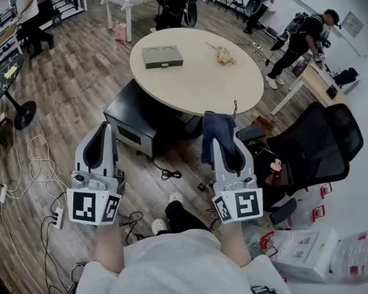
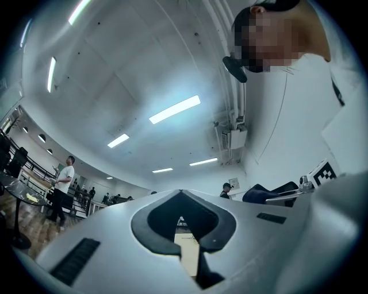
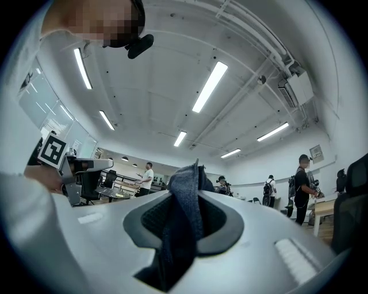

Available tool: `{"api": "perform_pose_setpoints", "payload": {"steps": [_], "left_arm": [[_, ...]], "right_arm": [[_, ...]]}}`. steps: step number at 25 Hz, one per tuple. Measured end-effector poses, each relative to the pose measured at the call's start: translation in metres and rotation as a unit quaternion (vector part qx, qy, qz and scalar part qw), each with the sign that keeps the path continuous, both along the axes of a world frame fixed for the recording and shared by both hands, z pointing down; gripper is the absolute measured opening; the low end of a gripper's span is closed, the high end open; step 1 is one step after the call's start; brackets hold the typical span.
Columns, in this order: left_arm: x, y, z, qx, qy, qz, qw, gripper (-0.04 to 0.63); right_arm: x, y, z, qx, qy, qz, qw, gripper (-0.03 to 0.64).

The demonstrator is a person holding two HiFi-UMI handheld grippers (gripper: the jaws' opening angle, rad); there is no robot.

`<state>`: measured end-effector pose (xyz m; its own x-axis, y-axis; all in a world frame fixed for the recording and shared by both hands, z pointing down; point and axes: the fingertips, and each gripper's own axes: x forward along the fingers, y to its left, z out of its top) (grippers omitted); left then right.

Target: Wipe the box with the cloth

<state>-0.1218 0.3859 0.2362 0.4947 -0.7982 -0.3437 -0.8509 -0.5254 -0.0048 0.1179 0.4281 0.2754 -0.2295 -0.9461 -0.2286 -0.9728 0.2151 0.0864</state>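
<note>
right gripper [image 1: 225, 144] clamped on cloth [image 1: 216, 130], short of table [image 1: 230, 91] near edge | left gripper [image 1: 101, 141] jaws together, empty, beside table | box [image 1: 161, 56] on table far side, well apart | cloth gripped; wiping not yet begun

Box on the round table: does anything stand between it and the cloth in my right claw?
Nothing visible does. The cloth, shut in the right claw, hangs just short of the table; only its bare top lies between the cloth and the box.
</note>
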Motion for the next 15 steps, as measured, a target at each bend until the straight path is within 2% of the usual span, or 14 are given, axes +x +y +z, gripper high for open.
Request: {"api": "perform_pose_setpoints", "payload": {"steps": [6,15], "left_arm": [[0.001,-0.032,0.001,0.003,-0.007,0.000,1.0000,0.006],[0.013,-0.118,-0.007,0.002,-0.011,-0.015,0.9998,0.006]], "right_arm": [[-0.001,-0.041,0.000,0.002,-0.003,-0.010,1.000,0.092],[0.011,-0.135,-0.009,0.007,-0.011,-0.027,1.000,0.092]]}}
